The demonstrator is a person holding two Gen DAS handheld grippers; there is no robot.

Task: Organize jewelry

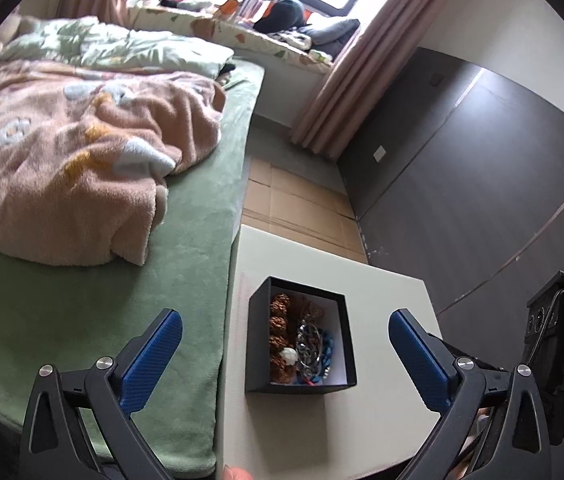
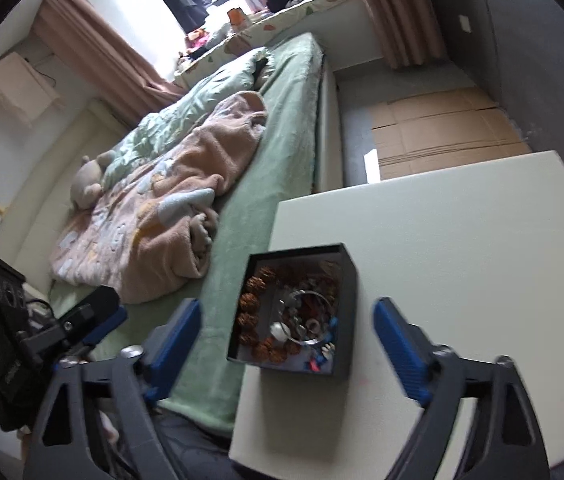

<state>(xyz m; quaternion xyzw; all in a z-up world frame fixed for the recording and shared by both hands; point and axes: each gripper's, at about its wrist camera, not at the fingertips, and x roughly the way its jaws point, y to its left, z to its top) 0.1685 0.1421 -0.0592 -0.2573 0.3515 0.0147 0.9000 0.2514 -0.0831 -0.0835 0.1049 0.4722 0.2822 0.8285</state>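
A black open box [image 1: 256,340] [image 2: 344,280] stands on the white table [image 1: 382,292] [image 2: 462,248] near the table's left edge. Inside lie brown knobbly beads [image 1: 280,326] [image 2: 250,304], a silver bangle [image 1: 308,346] [image 2: 306,316], blue pieces [image 1: 328,346] and a small white bead [image 1: 290,356] [image 2: 278,330]. My left gripper [image 1: 285,320] hovers above the box, open, with nothing between its blue pads. My right gripper [image 2: 286,312] also stands open over the box, holding nothing. The other gripper shows at the right edge of the left wrist view [image 1: 554,336] and at the left of the right wrist view [image 2: 82,320].
A bed with a green sheet [image 1: 186,240] [image 2: 282,152] and a rumpled pink blanket [image 1: 82,160] [image 2: 170,200] lies left of the table. Flattened cardboard [image 1: 294,200] [image 2: 442,132] covers the floor beyond. A dark wall [image 1: 482,180] runs on the right. A fingertip [image 1: 238,472] shows at the bottom edge.
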